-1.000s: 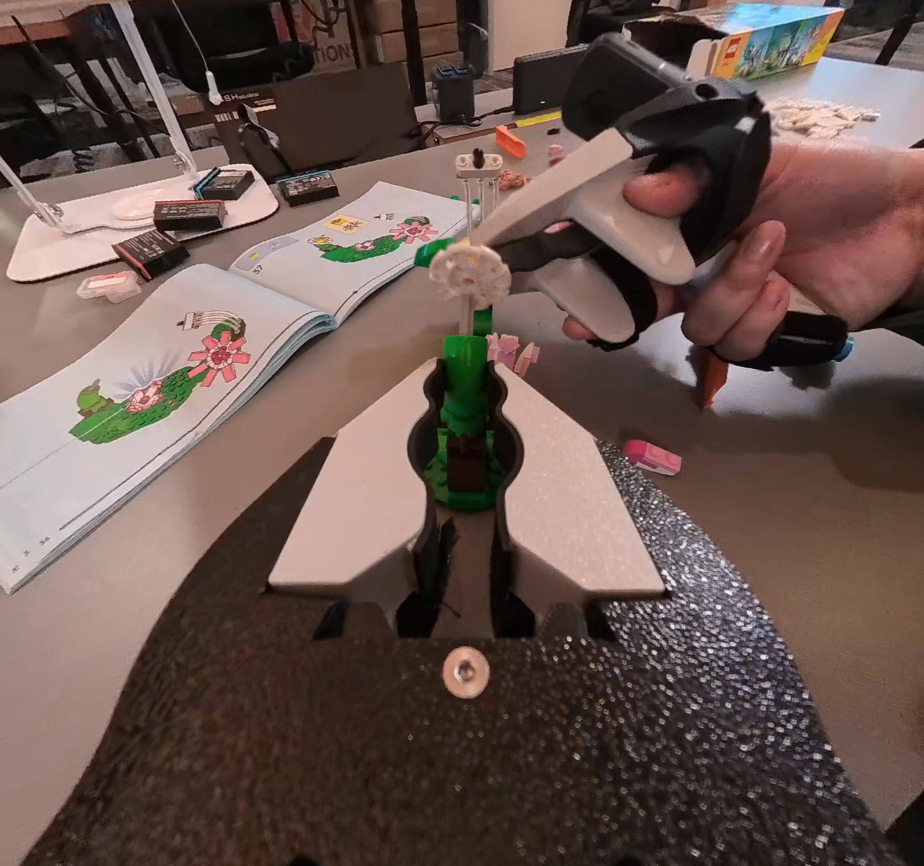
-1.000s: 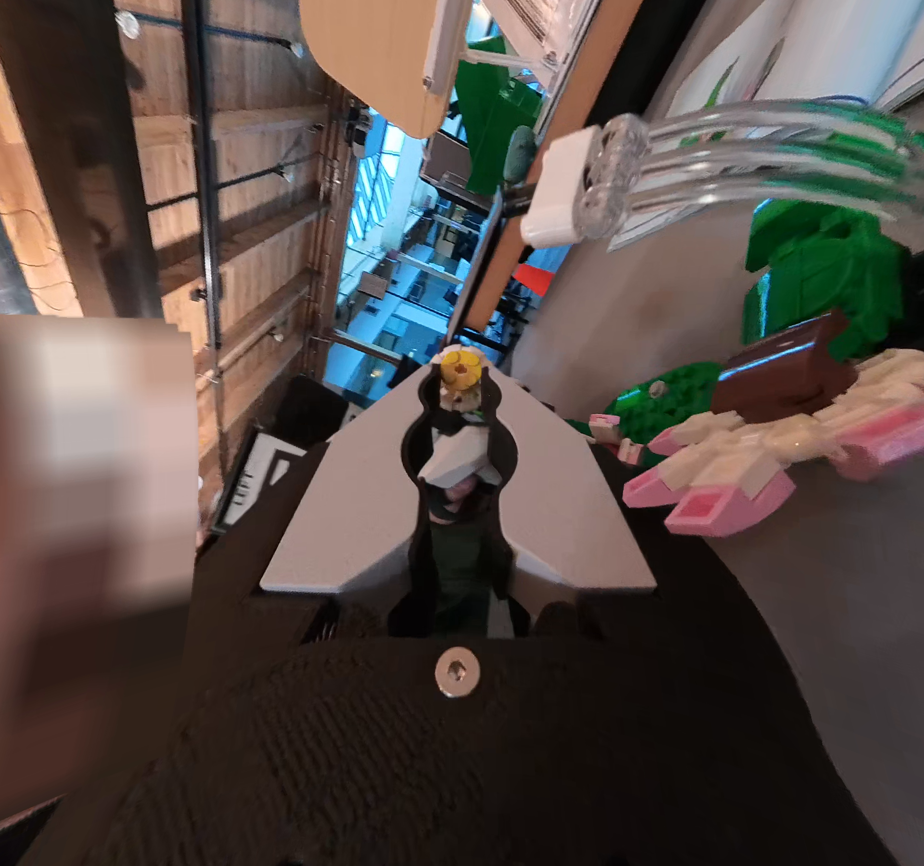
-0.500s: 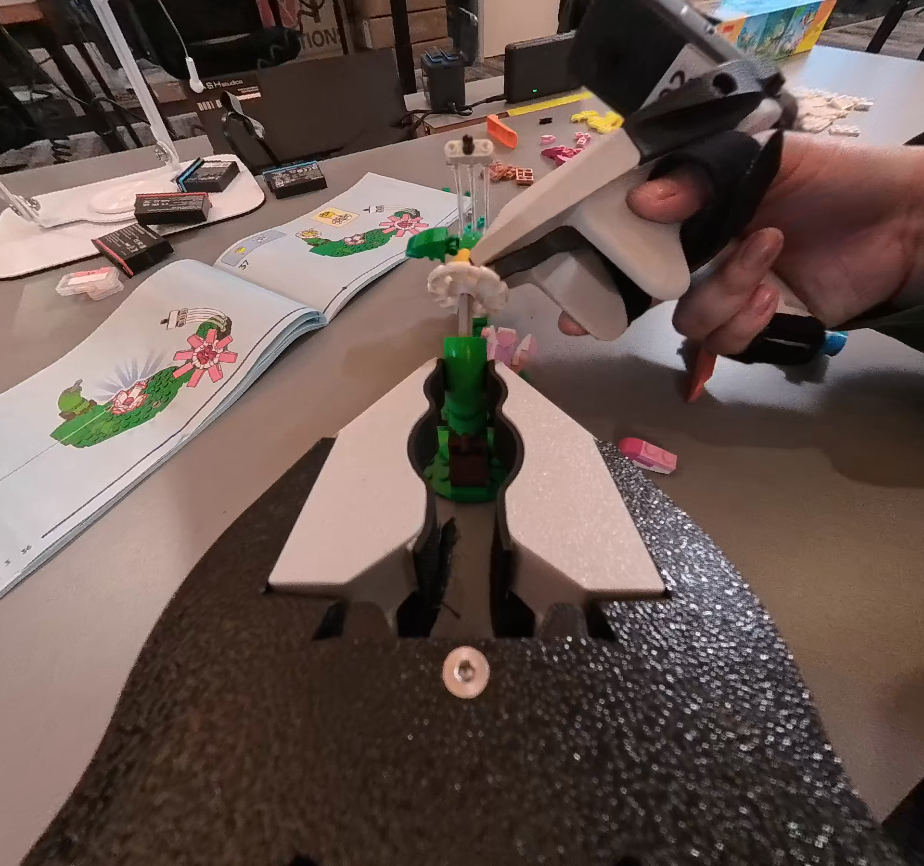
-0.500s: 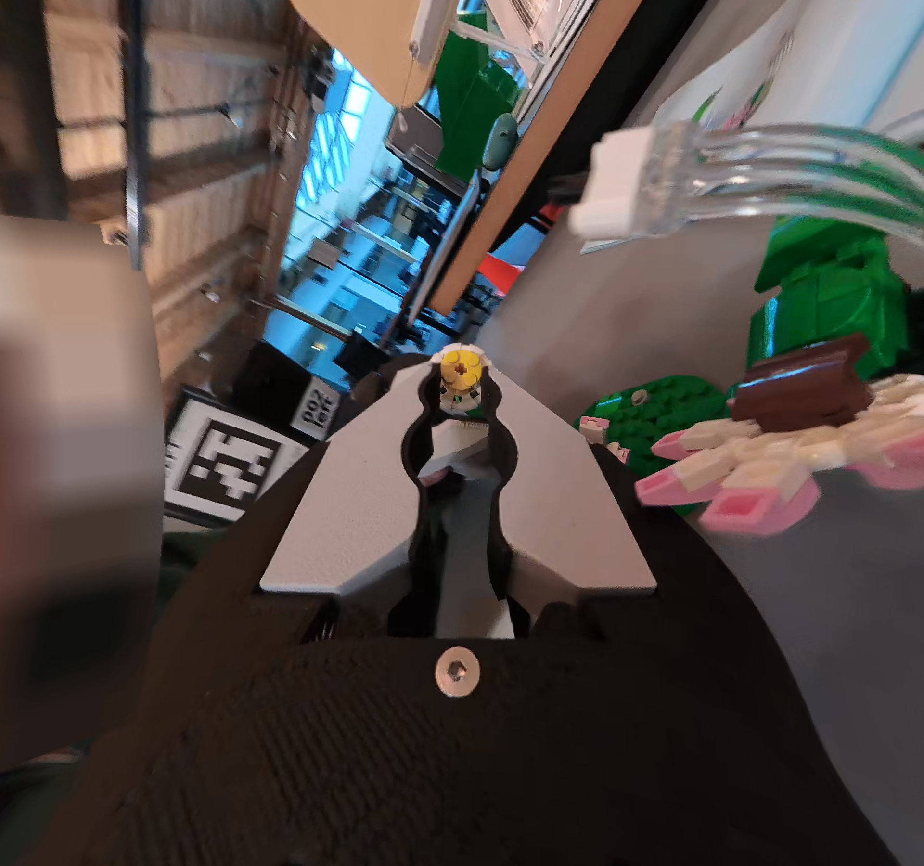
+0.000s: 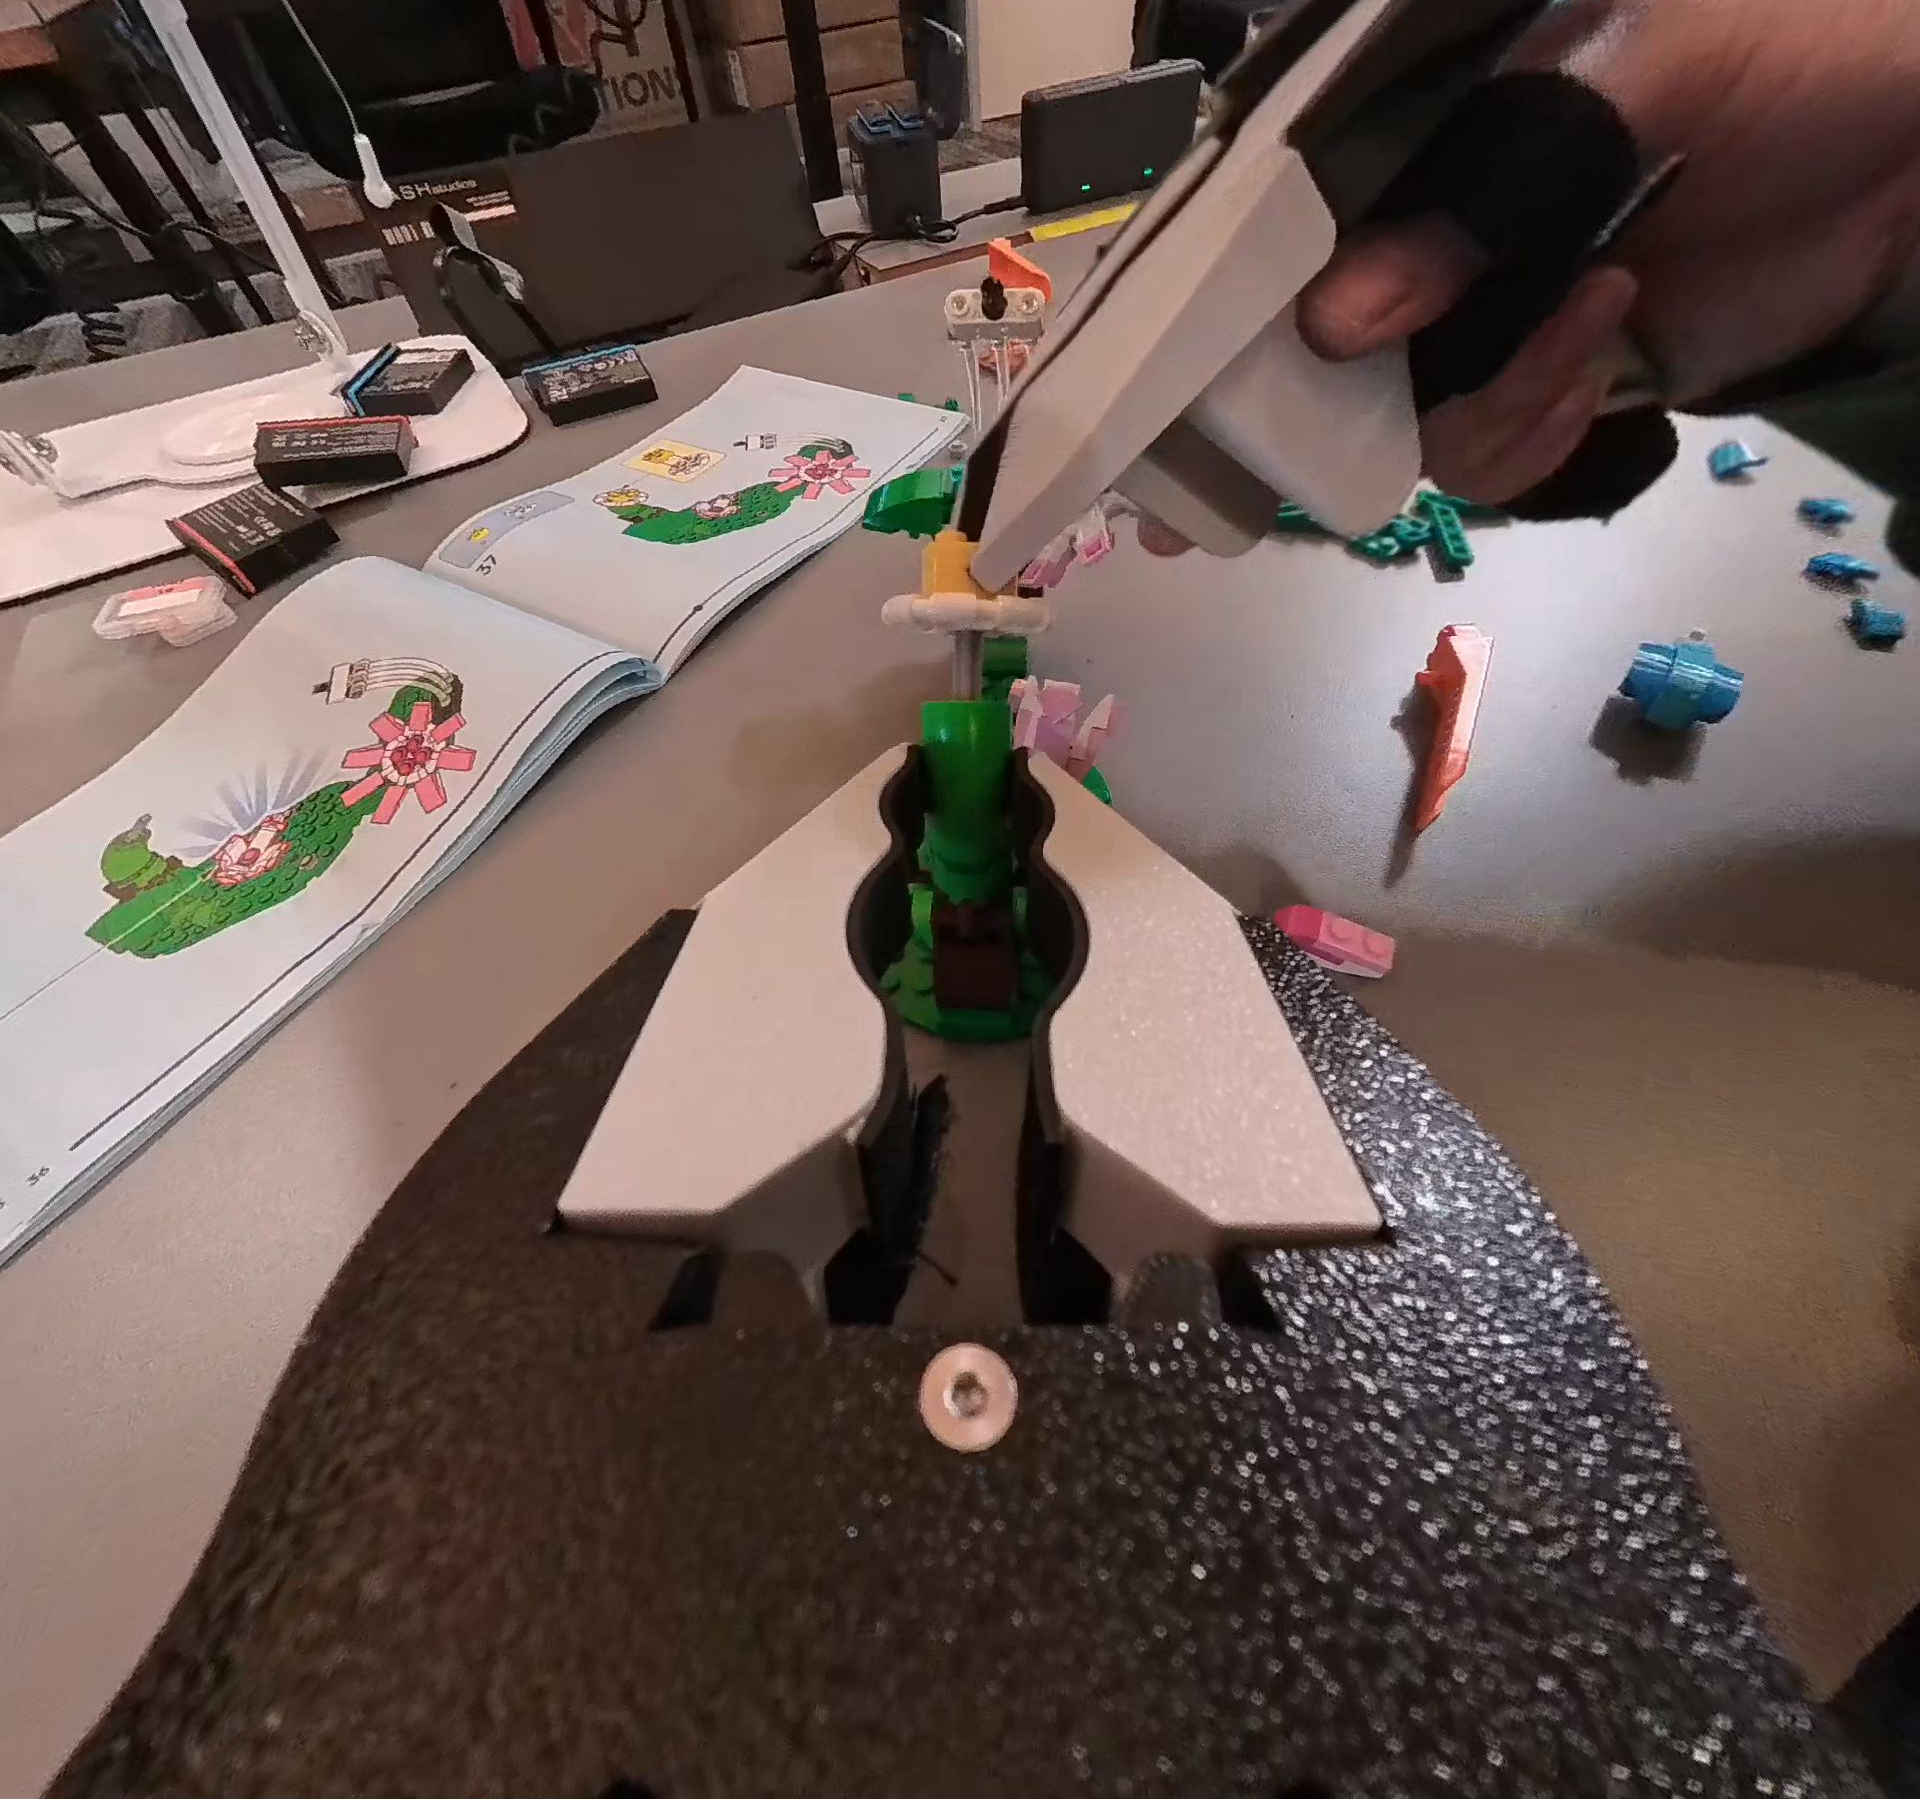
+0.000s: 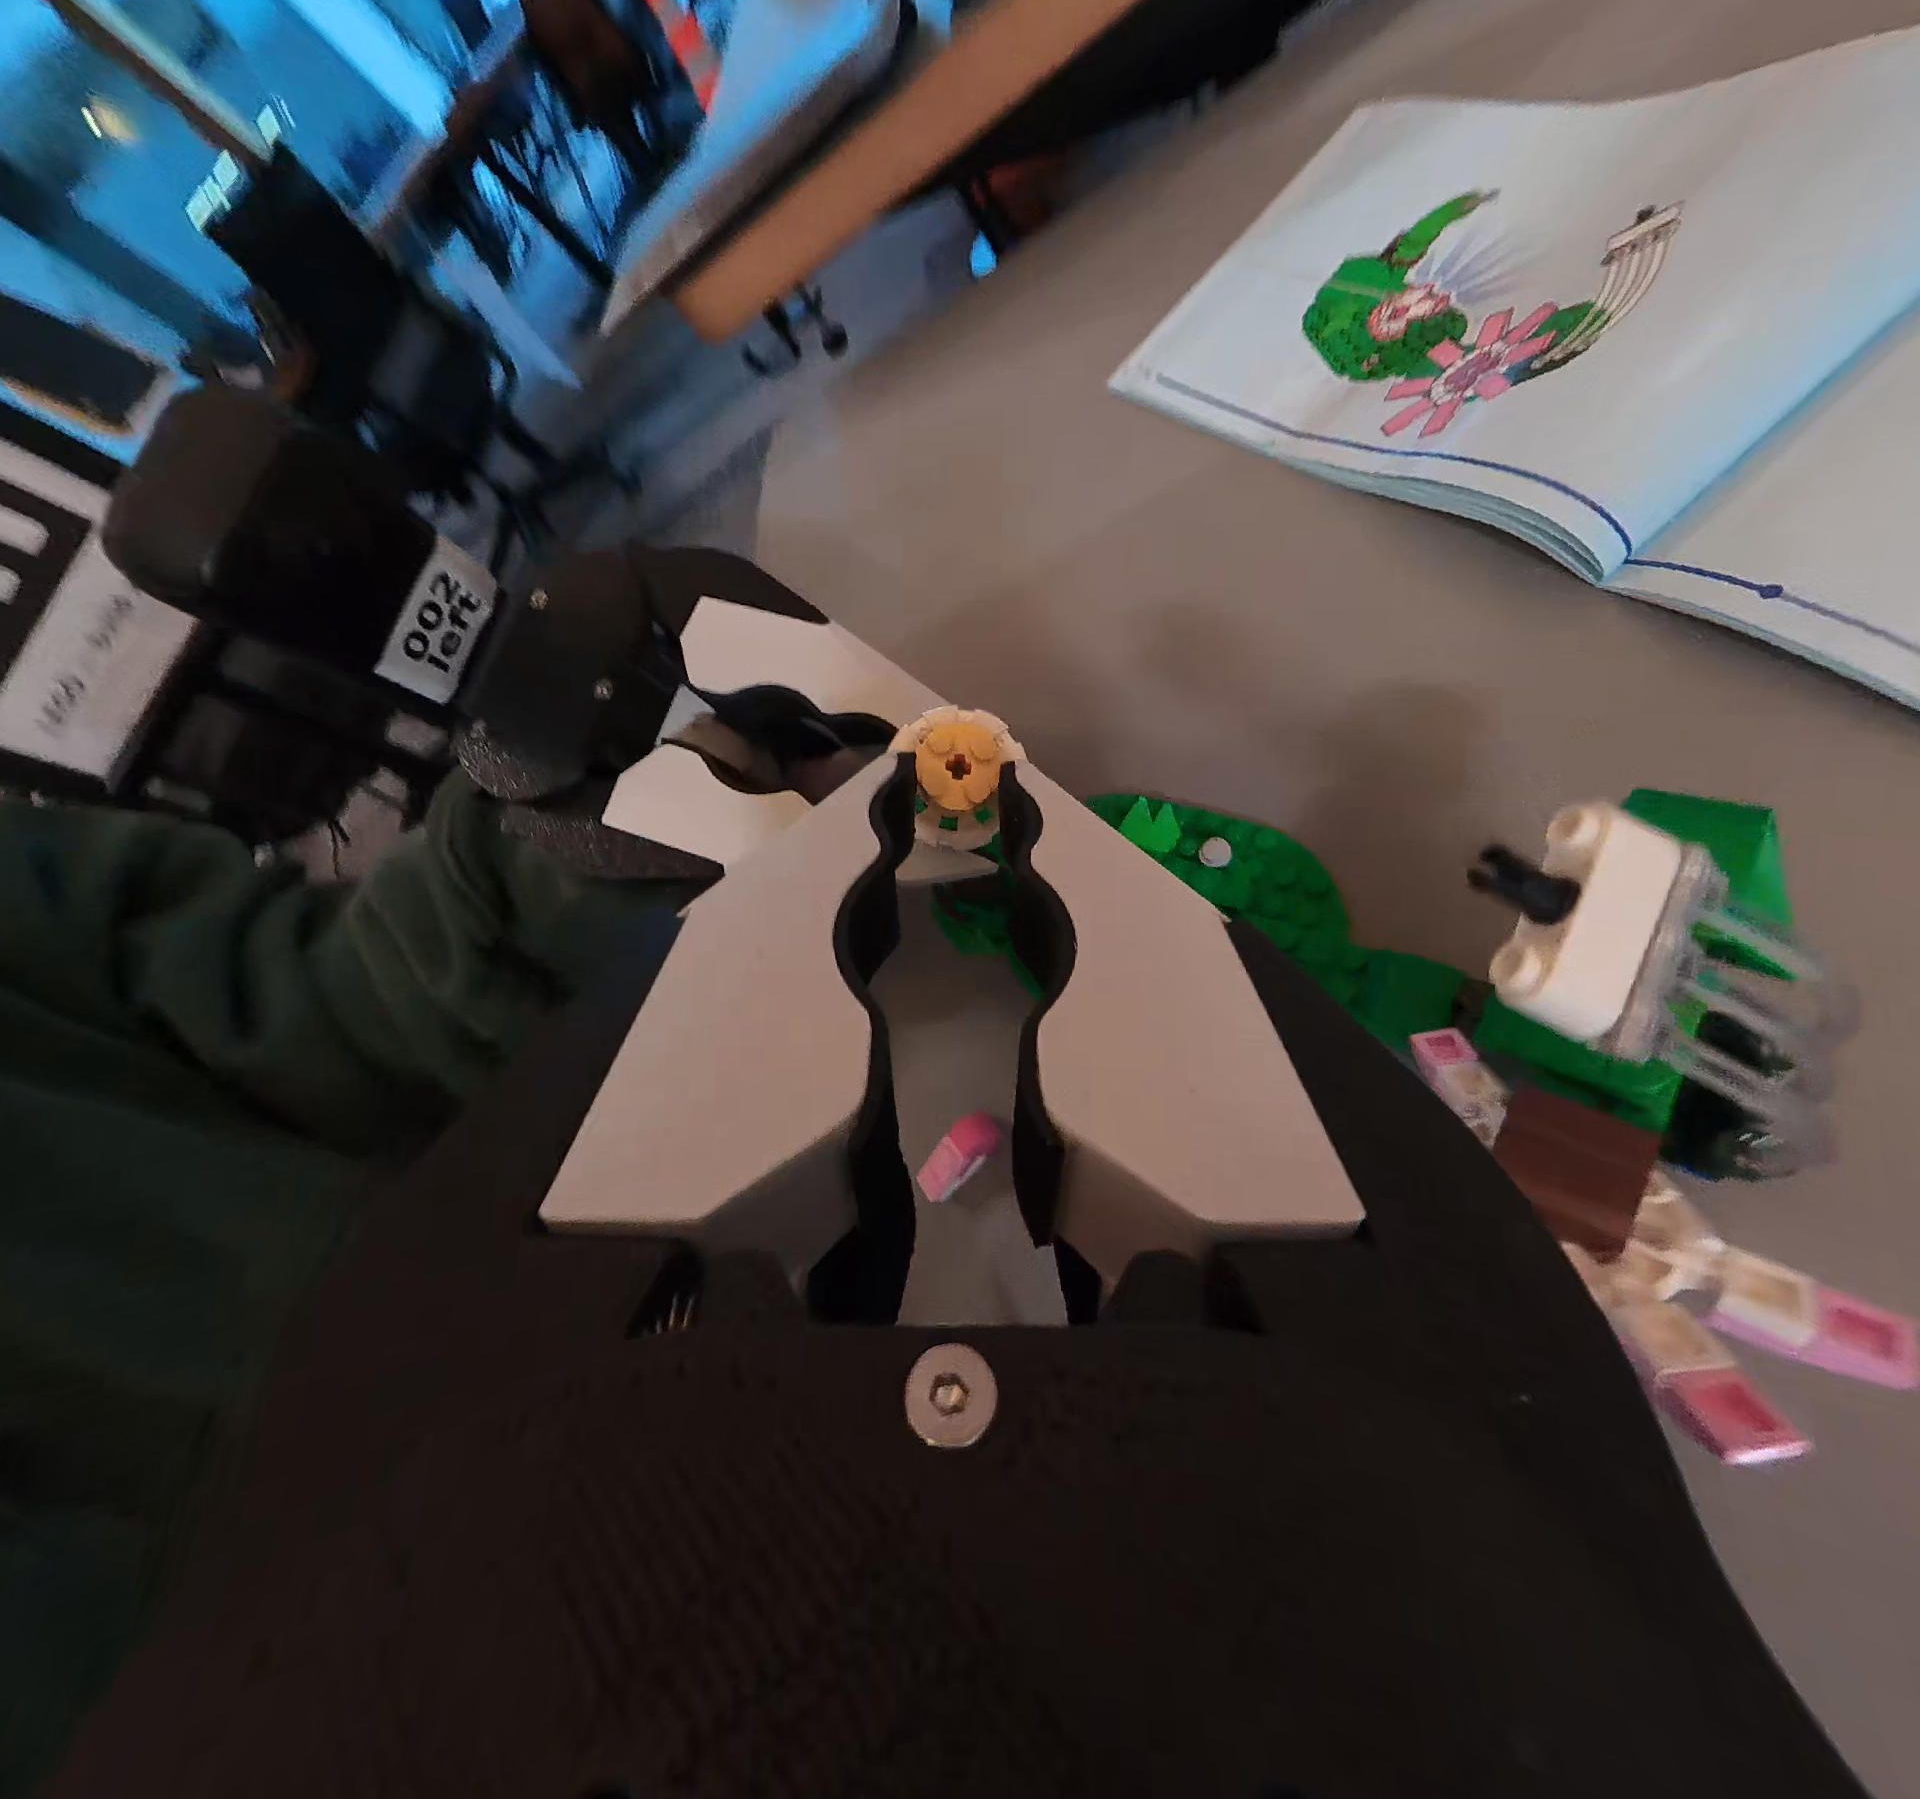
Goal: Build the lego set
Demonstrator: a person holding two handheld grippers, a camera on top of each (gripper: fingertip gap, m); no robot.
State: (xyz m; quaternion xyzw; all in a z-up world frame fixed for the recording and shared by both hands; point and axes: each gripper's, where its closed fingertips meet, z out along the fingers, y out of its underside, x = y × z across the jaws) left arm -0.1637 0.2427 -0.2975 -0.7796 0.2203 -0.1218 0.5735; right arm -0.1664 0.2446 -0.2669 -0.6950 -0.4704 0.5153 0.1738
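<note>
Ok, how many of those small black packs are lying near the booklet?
4. One black pack on the white mat, a second at its front edge, a third before it, a fourth right of it, behind the booklet. More may be hidden.

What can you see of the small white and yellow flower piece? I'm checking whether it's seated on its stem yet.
The flower piece is a flat white petal ring with a round yellow centre showing a cross-shaped hole. It looks like glossy plastic. It sits level on a thin grey rod above the green stem, which the left gripper clamps. The right gripper pinches its yellow centre from above. A gap of bare rod remains below it.
</note>
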